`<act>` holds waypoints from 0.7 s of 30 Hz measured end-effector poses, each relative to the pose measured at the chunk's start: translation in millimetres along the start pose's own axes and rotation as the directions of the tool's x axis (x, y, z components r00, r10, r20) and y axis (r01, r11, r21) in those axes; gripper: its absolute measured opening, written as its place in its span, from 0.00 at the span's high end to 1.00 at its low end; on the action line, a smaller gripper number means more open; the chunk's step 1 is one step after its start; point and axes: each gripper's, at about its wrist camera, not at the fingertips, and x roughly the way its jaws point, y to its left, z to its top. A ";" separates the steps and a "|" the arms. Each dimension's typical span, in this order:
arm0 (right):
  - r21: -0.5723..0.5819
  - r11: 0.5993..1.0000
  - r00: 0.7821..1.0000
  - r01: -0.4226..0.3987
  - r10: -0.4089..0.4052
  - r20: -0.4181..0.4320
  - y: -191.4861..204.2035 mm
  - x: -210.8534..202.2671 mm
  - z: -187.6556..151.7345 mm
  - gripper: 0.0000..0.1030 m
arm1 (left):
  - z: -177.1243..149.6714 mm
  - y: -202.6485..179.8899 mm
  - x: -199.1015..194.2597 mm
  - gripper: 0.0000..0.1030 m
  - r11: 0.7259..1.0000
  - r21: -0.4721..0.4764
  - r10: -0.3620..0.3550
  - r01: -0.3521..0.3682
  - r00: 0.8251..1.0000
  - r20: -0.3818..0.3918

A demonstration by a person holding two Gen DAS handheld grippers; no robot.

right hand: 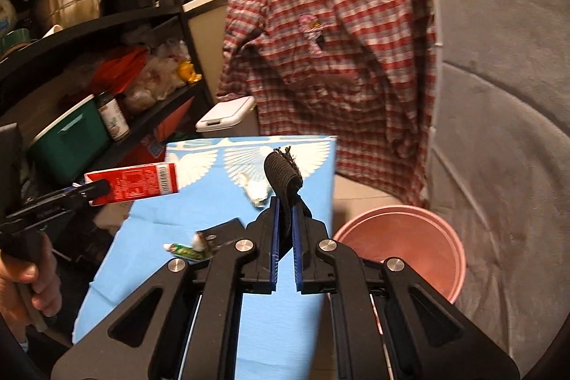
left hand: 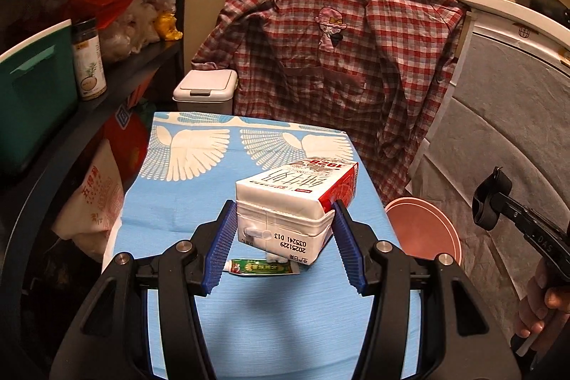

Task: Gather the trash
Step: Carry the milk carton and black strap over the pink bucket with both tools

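Note:
My left gripper (left hand: 285,219) is shut on a white and red milk carton (left hand: 297,198) and holds it above the blue tablecloth (left hand: 199,202). The carton also shows in the right wrist view (right hand: 135,182). A small green tube (left hand: 263,267) lies on the cloth under the carton. My right gripper (right hand: 284,205) is shut on a black strip of fabric (right hand: 283,182), near the table's right edge. A crumpled white tissue (right hand: 257,191), the tube (right hand: 187,251) and a dark packet (right hand: 221,230) lie on the cloth. A pink bucket (right hand: 402,248) stands on the floor right of the table.
A white lidded bin (left hand: 206,89) stands behind the table. A red checked shirt (left hand: 338,59) hangs over the counter. Black shelves (left hand: 135,59) with a green box (left hand: 35,88) and a jar stand to the left. Grey padding (right hand: 498,130) covers the right side.

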 end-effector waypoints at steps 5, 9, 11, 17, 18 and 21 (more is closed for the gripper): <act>0.007 1.000 1.000 0.029 -0.029 0.002 -11.9 -1.1 -3.5 0.93 | 0.4 -9.2 4.4 0.48 1.000 0.008 -0.006 0.006 1.000 -0.010; 0.017 0.999 0.999 0.048 -0.048 0.009 -22.3 -3.3 -4.2 0.93 | 1.3 -16.3 8.1 0.48 1.000 0.011 -0.009 0.010 1.000 -0.013; 0.028 0.998 0.999 0.053 -0.053 0.012 -27.2 -3.9 -3.6 0.93 | 1.3 -20.0 8.6 0.48 1.000 0.012 -0.012 0.012 1.000 -0.012; 0.040 0.997 0.998 0.067 -0.068 0.018 -36.4 -5.2 -4.0 0.93 | 1.9 -29.7 12.3 0.48 0.999 0.027 -0.019 0.019 1.000 -0.013; 0.041 0.997 0.997 0.069 -0.070 0.019 -36.7 -5.0 -4.1 0.93 | 2.1 -31.1 13.0 0.48 0.999 0.029 -0.021 0.021 1.000 -0.014; 0.048 0.996 0.997 0.075 -0.076 0.019 -40.9 -4.8 -4.4 0.93 | 2.6 -34.0 15.1 0.48 0.999 0.032 -0.026 0.027 0.999 -0.018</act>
